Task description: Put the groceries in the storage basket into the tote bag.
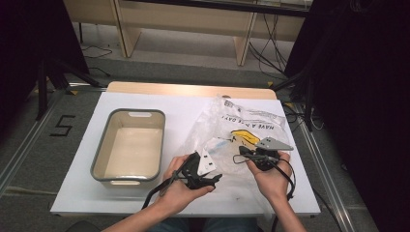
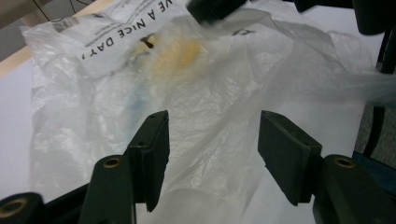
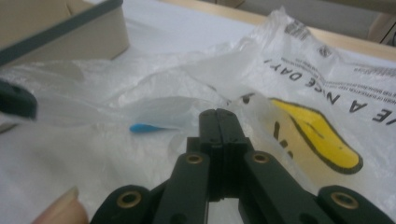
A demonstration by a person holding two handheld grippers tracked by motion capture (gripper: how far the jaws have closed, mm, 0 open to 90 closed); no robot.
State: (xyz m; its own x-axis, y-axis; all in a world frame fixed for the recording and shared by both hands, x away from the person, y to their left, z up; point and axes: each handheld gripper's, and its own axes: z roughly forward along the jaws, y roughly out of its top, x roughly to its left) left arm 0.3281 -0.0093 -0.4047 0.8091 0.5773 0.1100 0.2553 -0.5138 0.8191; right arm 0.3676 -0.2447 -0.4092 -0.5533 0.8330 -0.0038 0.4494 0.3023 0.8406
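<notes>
**Kid:** So, what is nearest to us?

**Helper:** Two hands, close to the near edge of the white table [image 1: 77,193]. Each hand holds a black gripper. The left gripper [image 1: 205,164] sits near the middle of the near edge. Its jaws stand apart, and nothing is pinched between them. In the left gripper view the crinkly bag lies just past its open jaws [image 2: 212,154].

**Kid:** And the other one?

**Helper:** The right gripper [image 1: 241,151] is a bit to the right of it. Its jaws are pressed tight together. In the right gripper view [image 3: 218,122] a thin fold of the plastic bag [image 1: 241,123] looks caught at the tips. The bag lifts up a little there.

**Kid:** Where is the bag?

**Helper:** It is spread over the right half of the table, from near the hands up toward the far right corner. It is see-through and white, with black letters and a yellow picture [image 3: 322,140] on it.

**Kid:** Is something inside it?

**Helper:** A small blue thing [image 3: 144,127] shows through the plastic, just past the right gripper's tips. I cannot tell what it is.

**Kid:** What is the big box?

**Helper:** That is a tub [image 1: 99,154], cream inside with a grey rim. It sits on the left half of the table, well apart from the bag. Behind the far edge there is a wooden bench [image 1: 188,21] and some black cables [image 1: 270,53] on the floor.
</notes>
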